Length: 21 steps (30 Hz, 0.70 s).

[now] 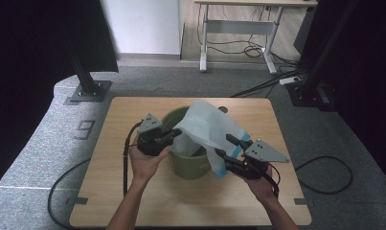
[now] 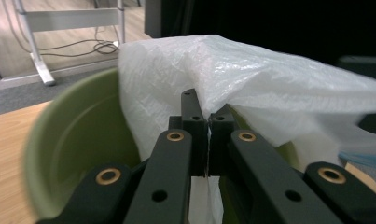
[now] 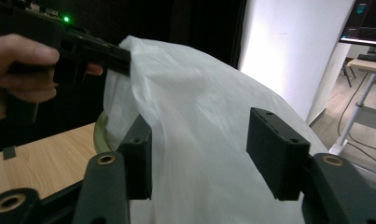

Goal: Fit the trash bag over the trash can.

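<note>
Your left gripper (image 2: 208,122) pinches the white plastic bag (image 1: 207,128) at the near rim of the green bucket (image 1: 188,165) on the counter (image 1: 133,191). Your right gripper (image 1: 227,146) stands apart, film draped between its jaws. Keep the left pinch firm; close the right on the bag's edge before stretching it over the rim.
</note>
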Each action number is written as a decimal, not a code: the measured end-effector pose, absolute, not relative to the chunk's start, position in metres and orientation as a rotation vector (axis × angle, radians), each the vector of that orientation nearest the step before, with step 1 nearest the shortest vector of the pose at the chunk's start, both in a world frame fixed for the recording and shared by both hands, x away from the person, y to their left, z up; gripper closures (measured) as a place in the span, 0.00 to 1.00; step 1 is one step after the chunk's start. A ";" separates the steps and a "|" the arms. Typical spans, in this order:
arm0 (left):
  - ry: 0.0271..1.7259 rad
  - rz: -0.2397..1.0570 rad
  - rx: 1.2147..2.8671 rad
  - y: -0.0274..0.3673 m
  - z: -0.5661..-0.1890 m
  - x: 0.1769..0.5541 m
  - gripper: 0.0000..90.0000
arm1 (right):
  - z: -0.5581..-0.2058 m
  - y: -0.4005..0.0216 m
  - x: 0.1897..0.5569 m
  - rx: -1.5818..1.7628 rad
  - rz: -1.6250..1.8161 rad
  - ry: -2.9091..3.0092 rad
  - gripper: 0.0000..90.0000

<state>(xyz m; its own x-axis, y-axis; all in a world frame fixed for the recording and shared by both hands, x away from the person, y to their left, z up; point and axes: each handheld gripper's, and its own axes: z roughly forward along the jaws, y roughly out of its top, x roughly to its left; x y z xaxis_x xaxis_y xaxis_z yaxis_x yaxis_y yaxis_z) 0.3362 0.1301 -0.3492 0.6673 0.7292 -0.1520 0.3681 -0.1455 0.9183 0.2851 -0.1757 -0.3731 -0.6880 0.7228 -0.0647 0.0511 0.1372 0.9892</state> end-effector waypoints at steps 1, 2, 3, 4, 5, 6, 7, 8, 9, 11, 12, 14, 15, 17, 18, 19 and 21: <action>0.894 0.404 1.748 0.135 -0.349 0.336 0.98 | -0.374 -0.178 0.284 0.740 1.588 1.872 0.47; 0.908 0.410 1.731 0.142 -0.348 0.336 0.98 | -0.376 -0.182 0.281 0.738 1.584 1.876 0.46; 0.915 0.413 1.721 0.146 -0.348 0.335 0.98 | -0.378 -0.185 0.279 0.734 1.583 1.876 0.45; 0.922 0.414 1.712 0.151 -0.347 0.335 0.98 | -0.380 -0.188 0.278 0.734 1.580 1.879 0.45; 0.928 0.414 1.702 0.155 -0.347 0.335 0.98 | -0.382 -0.191 0.277 0.737 1.579 1.883 0.44; 0.933 0.411 1.692 0.158 -0.347 0.335 0.98 | -0.384 -0.194 0.277 0.742 1.578 1.884 0.44; 0.938 0.410 1.687 0.161 -0.348 0.335 0.98 | -0.387 -0.198 0.276 0.747 1.580 1.883 0.44; 0.941 0.410 1.684 0.164 -0.348 0.335 0.98 | -0.390 -0.202 0.277 0.757 1.577 1.880 0.44; 0.943 0.413 1.684 0.167 -0.348 0.334 0.98 | -0.392 -0.205 0.278 0.775 1.569 1.876 0.43; 0.946 0.412 1.680 0.171 -0.349 0.334 0.98 | -0.395 -0.213 0.281 0.808 1.561 1.866 0.43; 0.946 0.412 1.680 0.171 -0.349 0.334 0.98 | -0.395 -0.213 0.281 0.808 1.561 1.866 0.43; 0.945 0.402 1.674 0.175 -0.352 0.334 0.98 | -0.398 -0.223 0.289 0.858 1.554 1.848 0.41; 0.944 0.399 1.673 0.176 -0.353 0.334 0.98 | -0.398 -0.225 0.293 0.875 1.552 1.842 0.41; 0.943 0.396 1.673 0.177 -0.354 0.334 0.98 | -0.398 -0.229 0.300 0.907 1.546 1.835 0.40; 0.943 0.396 1.673 0.177 -0.354 0.334 0.98 | -0.398 -0.230 0.304 0.918 1.544 1.834 0.40; 0.939 0.391 1.675 0.177 -0.355 0.334 0.98 | -0.398 -0.230 0.308 0.930 1.540 1.832 0.39; 0.938 0.386 1.676 0.177 -0.356 0.334 0.98 | -0.398 -0.230 0.316 0.954 1.537 1.831 0.39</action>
<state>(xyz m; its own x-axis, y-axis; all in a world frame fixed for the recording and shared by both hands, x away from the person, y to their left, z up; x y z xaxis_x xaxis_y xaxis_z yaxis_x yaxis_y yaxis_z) 0.3345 0.1771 -0.3560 0.6306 0.7470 -0.2105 0.3821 -0.0628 0.9220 0.3161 -0.2297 -0.3981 -0.5899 0.8071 0.0250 0.1646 0.0899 0.9823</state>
